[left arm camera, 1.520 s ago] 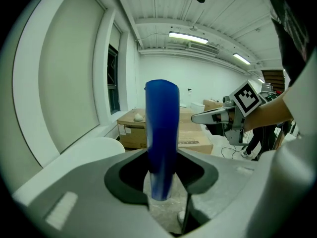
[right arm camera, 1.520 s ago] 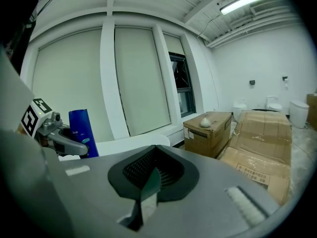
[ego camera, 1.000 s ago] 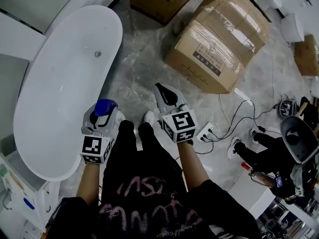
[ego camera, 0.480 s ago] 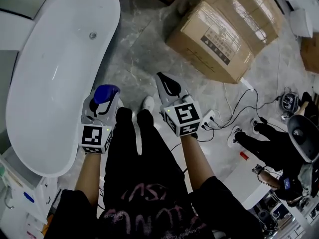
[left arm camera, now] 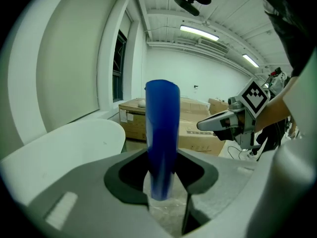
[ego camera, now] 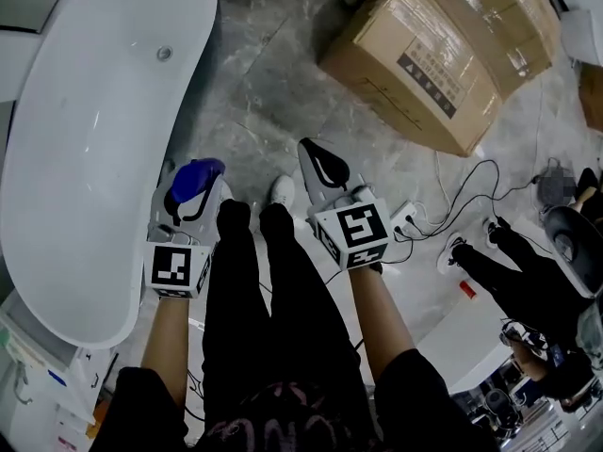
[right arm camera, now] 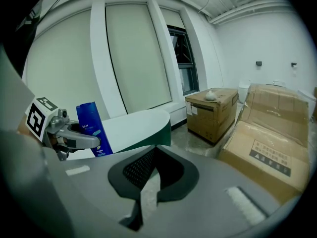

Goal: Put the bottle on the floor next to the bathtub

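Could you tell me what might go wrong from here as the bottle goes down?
1. The left gripper holds the bottle on its lower half, so it may tip over when released.
2. The bathtub rim is close beside it, and lowering could knock the bottle against it.
3. The shoe stands near the likely landing spot.

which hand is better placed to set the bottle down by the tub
Left. The left tongs grip the blue bottle, close beside the bathtub. The right tongs hold nothing and sit on the far side from it.
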A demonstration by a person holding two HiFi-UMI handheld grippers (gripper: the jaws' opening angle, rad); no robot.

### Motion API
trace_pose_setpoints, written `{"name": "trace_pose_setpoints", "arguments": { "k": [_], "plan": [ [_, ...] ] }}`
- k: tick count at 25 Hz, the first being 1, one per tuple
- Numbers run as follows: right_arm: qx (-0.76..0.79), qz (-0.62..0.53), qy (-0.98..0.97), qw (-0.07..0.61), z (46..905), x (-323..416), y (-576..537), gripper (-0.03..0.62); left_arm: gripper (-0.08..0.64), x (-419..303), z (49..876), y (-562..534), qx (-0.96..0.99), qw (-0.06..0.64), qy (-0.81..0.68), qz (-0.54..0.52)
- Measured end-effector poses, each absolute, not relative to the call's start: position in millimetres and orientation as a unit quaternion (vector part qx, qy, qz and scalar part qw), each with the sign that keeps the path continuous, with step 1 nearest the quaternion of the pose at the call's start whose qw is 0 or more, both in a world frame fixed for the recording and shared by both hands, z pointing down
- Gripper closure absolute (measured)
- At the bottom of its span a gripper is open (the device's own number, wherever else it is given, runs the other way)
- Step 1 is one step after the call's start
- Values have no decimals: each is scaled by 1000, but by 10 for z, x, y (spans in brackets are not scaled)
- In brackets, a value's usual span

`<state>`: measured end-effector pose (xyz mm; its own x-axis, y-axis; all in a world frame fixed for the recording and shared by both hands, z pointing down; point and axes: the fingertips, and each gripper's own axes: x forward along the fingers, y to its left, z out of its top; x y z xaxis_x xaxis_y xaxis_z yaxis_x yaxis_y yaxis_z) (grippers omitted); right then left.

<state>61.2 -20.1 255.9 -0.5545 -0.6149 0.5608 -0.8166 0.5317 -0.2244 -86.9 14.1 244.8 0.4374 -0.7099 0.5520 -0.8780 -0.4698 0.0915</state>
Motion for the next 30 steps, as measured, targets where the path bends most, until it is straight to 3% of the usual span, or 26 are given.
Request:
{"name": "trace_pose_setpoints", "arguments": {
  "k": [17, 30],
  "plan": [
    [403, 275, -831, 268, 4811, 557, -115, 568, 387, -1241, 4837, 20, 806, 210, -489, 258],
    [367, 261, -855, 258, 6154, 191, -27, 568, 387, -1390, 6246, -18, 807, 197, -502, 240]
  ]
}}
